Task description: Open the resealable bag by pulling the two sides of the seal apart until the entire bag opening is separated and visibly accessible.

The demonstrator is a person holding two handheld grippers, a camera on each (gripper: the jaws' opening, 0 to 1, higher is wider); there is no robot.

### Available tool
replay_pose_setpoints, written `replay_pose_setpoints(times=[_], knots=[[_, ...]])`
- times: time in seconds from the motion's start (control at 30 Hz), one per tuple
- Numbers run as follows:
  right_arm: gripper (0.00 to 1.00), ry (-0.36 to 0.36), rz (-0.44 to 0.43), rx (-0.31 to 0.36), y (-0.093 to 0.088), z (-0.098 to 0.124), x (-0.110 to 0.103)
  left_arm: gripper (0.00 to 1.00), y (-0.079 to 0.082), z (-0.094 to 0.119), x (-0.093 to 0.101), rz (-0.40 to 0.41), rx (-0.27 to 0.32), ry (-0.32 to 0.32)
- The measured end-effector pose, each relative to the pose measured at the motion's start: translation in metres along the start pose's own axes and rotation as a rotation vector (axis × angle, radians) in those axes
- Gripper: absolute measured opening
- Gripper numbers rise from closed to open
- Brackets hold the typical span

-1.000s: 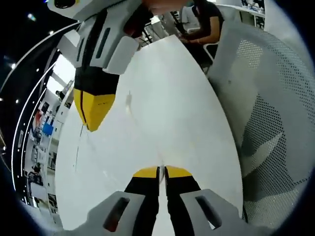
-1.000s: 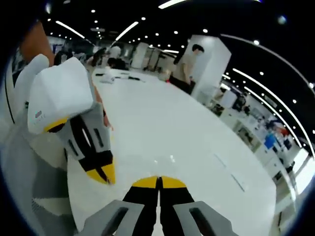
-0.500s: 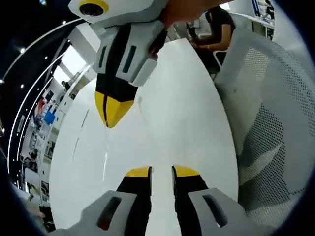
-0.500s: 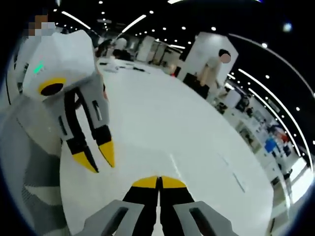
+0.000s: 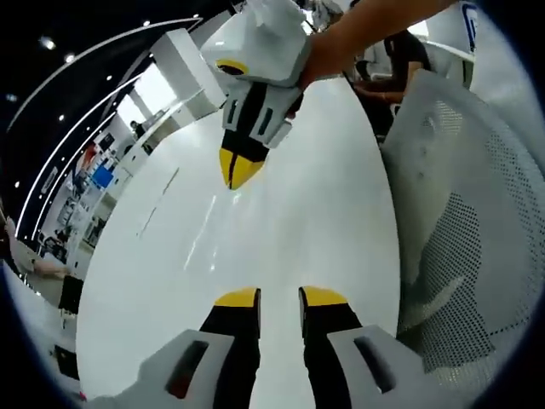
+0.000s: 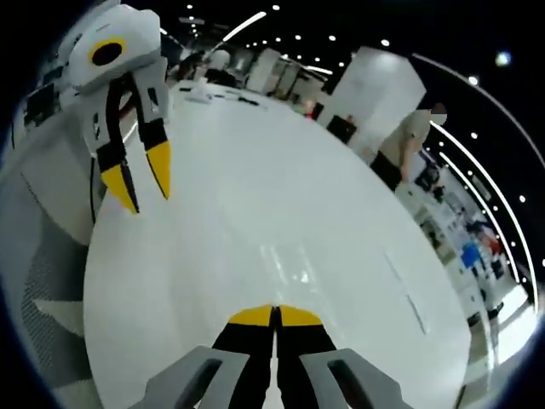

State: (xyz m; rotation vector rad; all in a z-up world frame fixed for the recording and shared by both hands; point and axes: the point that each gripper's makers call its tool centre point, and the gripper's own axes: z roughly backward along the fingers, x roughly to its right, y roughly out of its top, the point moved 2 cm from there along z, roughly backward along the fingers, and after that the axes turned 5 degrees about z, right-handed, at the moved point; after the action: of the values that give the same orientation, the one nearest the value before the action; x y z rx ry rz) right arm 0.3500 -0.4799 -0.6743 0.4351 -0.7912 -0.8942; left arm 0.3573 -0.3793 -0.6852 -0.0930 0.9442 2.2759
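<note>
In the left gripper view, the left gripper has its yellow-tipped jaws a little apart, with nothing between them. In the right gripper view, the right gripper has its jaws pressed together; I cannot tell if anything thin is between them. Both hang above a white glossy surface. The resealable bag cannot be made out clearly in either view. Beside the surface stands a white mesh chair. Farther away, a person stands near a white pillar.
</note>
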Motion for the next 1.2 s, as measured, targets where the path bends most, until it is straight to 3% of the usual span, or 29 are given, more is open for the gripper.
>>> replay_pose_setpoints(times=[0.2, 0.3, 0.4, 0.53, 0.77, 1.2], knots=[[0.0, 0.014, 0.037, -0.036, -0.012, -0.013, 0.005, 0.26, -0.023, 0.022, -0.007, 0.095, 0.002, 0.051], [0.0, 0.016, 0.037, -0.038, -0.013, -0.014, 0.006, 0.29, -0.026, 0.023, -0.006, 0.101, 0.0, 0.055], [0.0, 0.03, 0.049, -0.057, -0.018, -0.02, 0.009, 0.32, -0.037, 0.026, 0.001, 0.163, 0.002, 0.076], [0.0, 0.027, 0.067, -0.082, -0.031, -0.025, 0.02, 0.33, -0.048, 0.027, -0.003, 0.256, 0.013, 0.116], [0.0, 0.04, 0.041, -0.087, -0.034, -0.031, 0.021, 0.33, -0.051, 0.029, -0.005, 0.278, 0.014, 0.124], [0.2, 0.064, -0.096, -0.033, -0.026, -0.022, 0.009, 0.34, -0.059, 0.033, -0.009, 0.307, 0.017, 0.134]])
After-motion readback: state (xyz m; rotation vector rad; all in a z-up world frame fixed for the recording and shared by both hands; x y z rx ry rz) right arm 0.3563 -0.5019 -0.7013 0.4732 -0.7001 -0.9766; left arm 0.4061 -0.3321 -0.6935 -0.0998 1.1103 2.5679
